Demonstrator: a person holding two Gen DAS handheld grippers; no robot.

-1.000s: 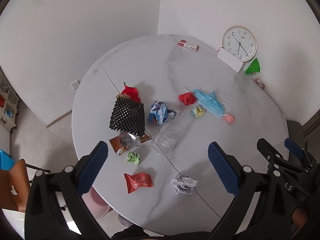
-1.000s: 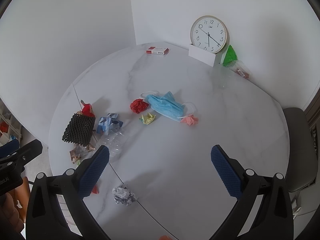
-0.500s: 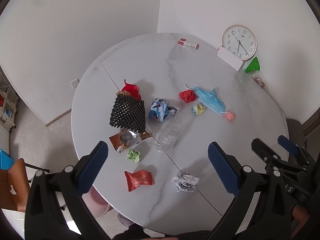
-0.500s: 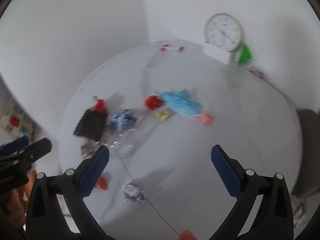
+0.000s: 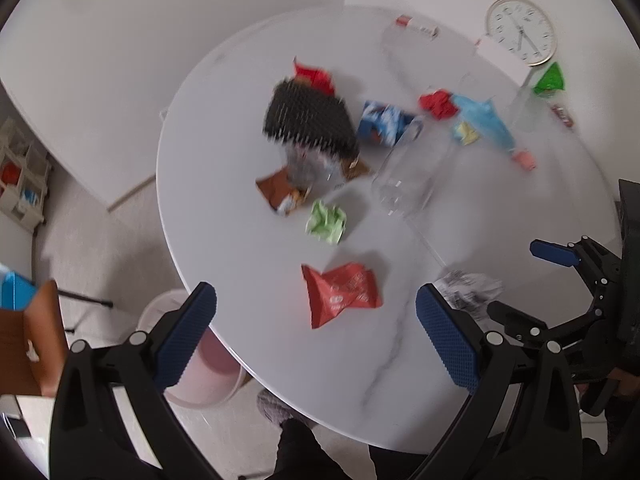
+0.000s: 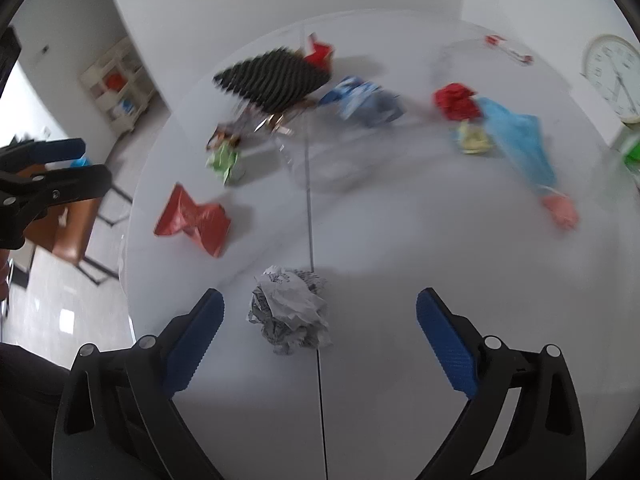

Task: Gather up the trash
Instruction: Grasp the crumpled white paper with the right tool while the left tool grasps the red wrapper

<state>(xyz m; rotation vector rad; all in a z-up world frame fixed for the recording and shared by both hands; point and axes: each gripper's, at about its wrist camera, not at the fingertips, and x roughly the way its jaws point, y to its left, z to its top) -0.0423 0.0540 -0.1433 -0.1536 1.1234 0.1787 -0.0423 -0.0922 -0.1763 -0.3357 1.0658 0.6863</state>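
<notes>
Progress: we judge the collecting barely begun; every scrap we can see lies loose on the round white marble-look worktop, and neither claw carries anything.
Bin: a pale pink round bucket stands on the floor just under the worktop's near left edge; we cannot see what is in it, as the left claw's finger covers part of it.
Left claw: released, jaws spread wide above the flat red foil wrapper, not touching it.
Left of the worktop: a black honeycomb paper sheet lies over a red scrap, with a brown snack wrapper just in front and a crumpled green paper ball near that.
Middle: a blue-and-white crushed packet sits beside a clear plastic bottle lying on its side.
Right of the worktop: a red crumpled paper, a light blue face mask, a small yellow scrap and a pink scrap lie close together.
Right claw: jaws have just been closing a little yet stand wide, released; the crumpled grey newsprint ball lies between the fingers, untouched by either pad.
Left to do: by our reckoning, all of the litter.
</notes>
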